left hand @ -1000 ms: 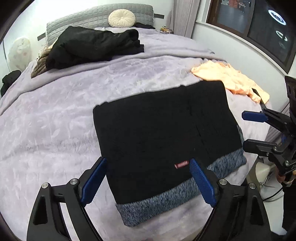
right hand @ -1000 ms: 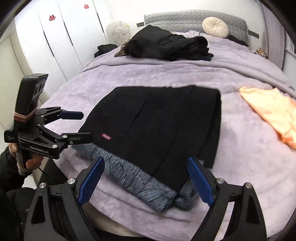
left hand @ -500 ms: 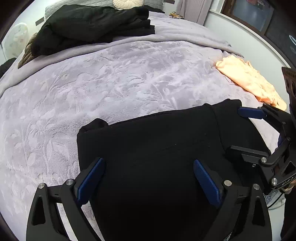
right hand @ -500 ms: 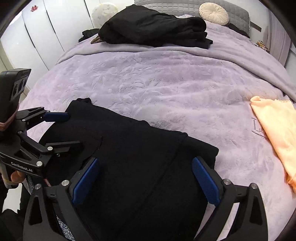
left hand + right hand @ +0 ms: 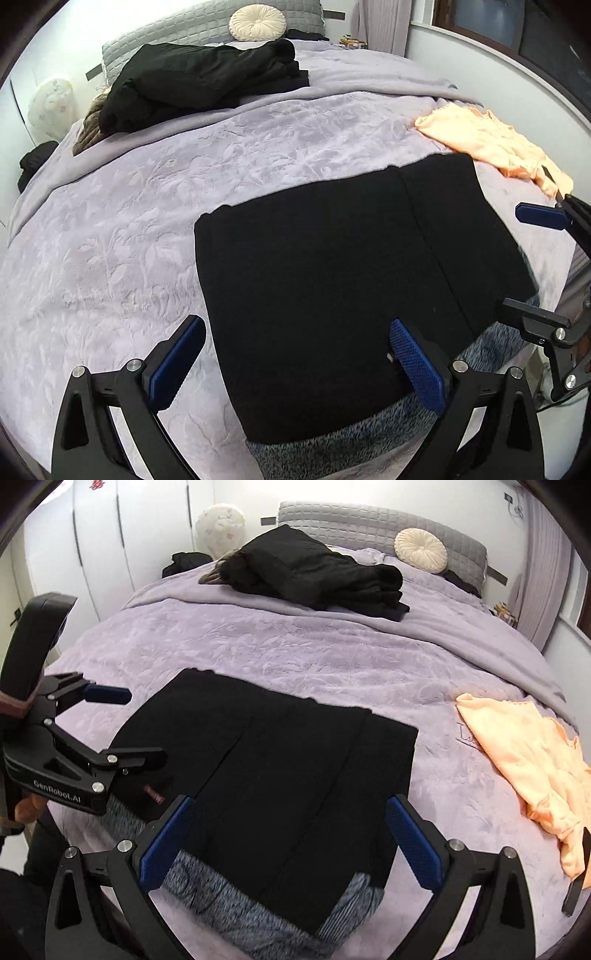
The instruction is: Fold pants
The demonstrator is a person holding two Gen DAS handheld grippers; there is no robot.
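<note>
The black pants (image 5: 332, 288) lie folded flat on the lavender bed (image 5: 110, 258), grey waistband toward the near edge at six o'clock. The left gripper (image 5: 295, 365) and right gripper (image 5: 291, 838) hang above them with fingers spread wide, released, grasping nothing. At two o'clock lies an orange garment (image 5: 532, 760); at twelve, a black clothes pile (image 5: 314, 576). No container shows.
</note>
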